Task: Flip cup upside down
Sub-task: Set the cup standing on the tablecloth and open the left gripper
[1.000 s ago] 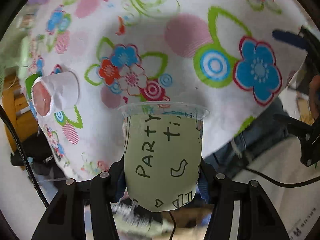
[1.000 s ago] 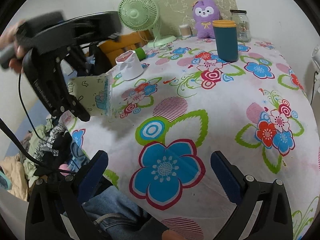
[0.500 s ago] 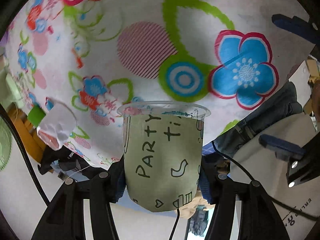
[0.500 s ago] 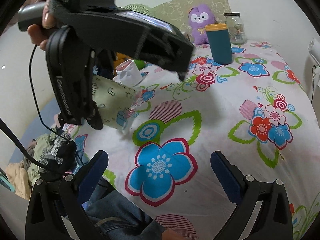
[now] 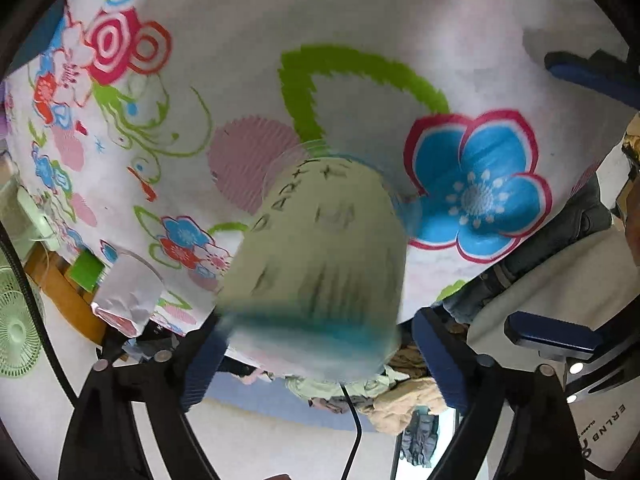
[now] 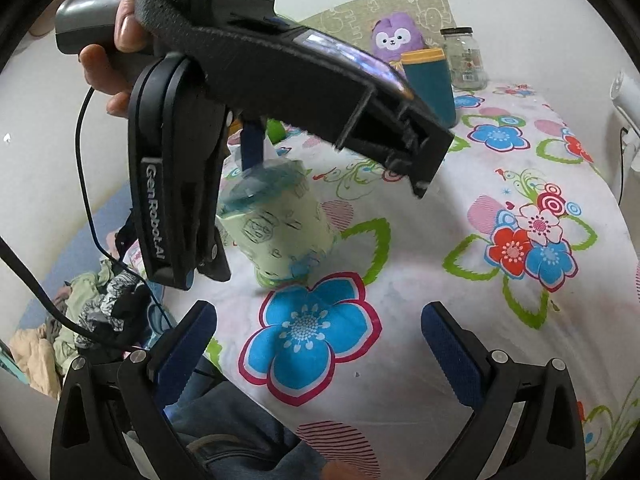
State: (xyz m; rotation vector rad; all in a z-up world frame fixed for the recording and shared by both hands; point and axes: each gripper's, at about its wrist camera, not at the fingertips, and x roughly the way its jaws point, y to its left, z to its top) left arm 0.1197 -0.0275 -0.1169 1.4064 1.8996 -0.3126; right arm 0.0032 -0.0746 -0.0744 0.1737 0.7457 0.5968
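A pale green paper cup (image 5: 320, 256) with black drawings and a clear rim is blurred by motion. In the right wrist view the cup (image 6: 280, 232) is tilted mouth-down, its rim at the flowered cloth. My left gripper (image 5: 316, 352) has its blue pads spread apart on either side of the cup's base and looks open. The left gripper body (image 6: 180, 184) hangs over the cup. My right gripper (image 6: 316, 352) is open and empty over the table's near edge.
A white paper cup (image 5: 128, 292) lies near the table's left edge. A teal tumbler (image 6: 430, 84), a glass jar (image 6: 464, 60) and a purple plush (image 6: 396, 38) stand at the back. A green fan (image 5: 16, 332) stands beside the table. Clothes (image 6: 100, 308) lie on the floor.
The left gripper has turned further over and its jaws have spread; the cup, held firmly before, has dropped mouth-down toward the cloth. The right gripper has stayed still.
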